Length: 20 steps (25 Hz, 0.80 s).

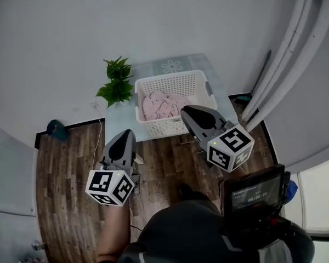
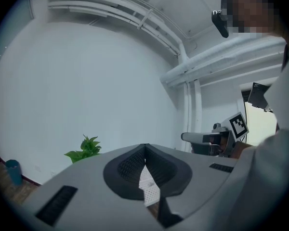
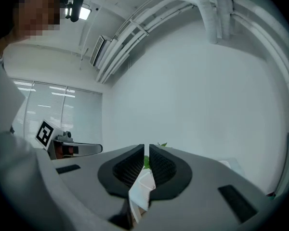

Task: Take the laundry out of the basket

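Hovering short of the basket [image 1: 172, 100], both grippers are shut and empty. The left gripper [image 1: 127, 131] has its jaws pressed together, with only white basket mesh showing past them in its own view. The right gripper [image 1: 185, 112] is likewise closed, its tip lining up with the basket's near right corner in the head view. The pink laundry [image 1: 162, 106] lies bunched in the bottom of the basket, nothing lifted out yet.

Risks, as I judge them:
- Closed jaws can't take cloth, so going in like this would just poke the pile or shove the basket. They need to open first.
- The basket is light lattice plastic (likely to slide or tip if a jaw hooks the rim or a hole).
- Pinching one fold may drag the whole bundle up and snag it on the rim.
- The right gripper is nearest the rim, so it's the likelier one to clip it.

Room:
- The basket sits on a pale flowered mat [image 1: 151, 69] by the wall [image 1: 71, 37].
- The plant [image 1: 116, 81] is just beside the basket's left side, so a wide left swing could brush the leaves.
- White pipes [image 1: 288, 51] come down near the basket's right corner, so that side is tight.
- The wood floor [image 1: 71, 163] is open in front and to the left, the best place to pull back to
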Tool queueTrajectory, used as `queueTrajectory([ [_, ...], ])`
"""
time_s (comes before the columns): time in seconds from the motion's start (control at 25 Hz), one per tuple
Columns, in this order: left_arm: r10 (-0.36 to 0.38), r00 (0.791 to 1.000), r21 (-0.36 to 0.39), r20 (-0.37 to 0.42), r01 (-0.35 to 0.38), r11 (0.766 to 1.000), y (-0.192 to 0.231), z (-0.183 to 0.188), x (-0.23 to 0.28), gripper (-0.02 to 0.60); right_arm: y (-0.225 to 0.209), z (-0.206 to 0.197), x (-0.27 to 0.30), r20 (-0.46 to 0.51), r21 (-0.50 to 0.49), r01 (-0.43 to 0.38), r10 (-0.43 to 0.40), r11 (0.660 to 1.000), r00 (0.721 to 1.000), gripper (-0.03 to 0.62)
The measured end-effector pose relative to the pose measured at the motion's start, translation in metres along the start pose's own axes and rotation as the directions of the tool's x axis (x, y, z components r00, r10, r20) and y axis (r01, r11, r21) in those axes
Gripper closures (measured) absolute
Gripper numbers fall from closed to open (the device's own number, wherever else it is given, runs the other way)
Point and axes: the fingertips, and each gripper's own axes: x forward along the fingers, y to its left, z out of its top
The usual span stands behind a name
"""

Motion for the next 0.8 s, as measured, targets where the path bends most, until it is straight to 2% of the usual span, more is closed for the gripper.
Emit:
queueTrajectory([
  [0.44,0.112,0.994,0.012,-0.01,-0.112,0.994,0.027,0.012,0.071,0.572,-0.074,0.002,0.058,-0.041,-0.001,-0.117,0.117,0.993,0.992,0.556],
  [0.56,0.14,0.99,0.021,-0.012,-0.14,0.99,0.035,0.011,0.084,0.572,-0.086,-0.004,0.072,-0.069,-0.001,-0.164,0.164,0.986,0.984,0.503],
  [0.8,0.197,0.98,0.011,-0.032,-0.196,0.98,0.057,0.007,0.096,0.572,-0.102,-0.04,0.11,-0.191,-0.008,-0.24,0.234,0.971,0.953,0.368],
])
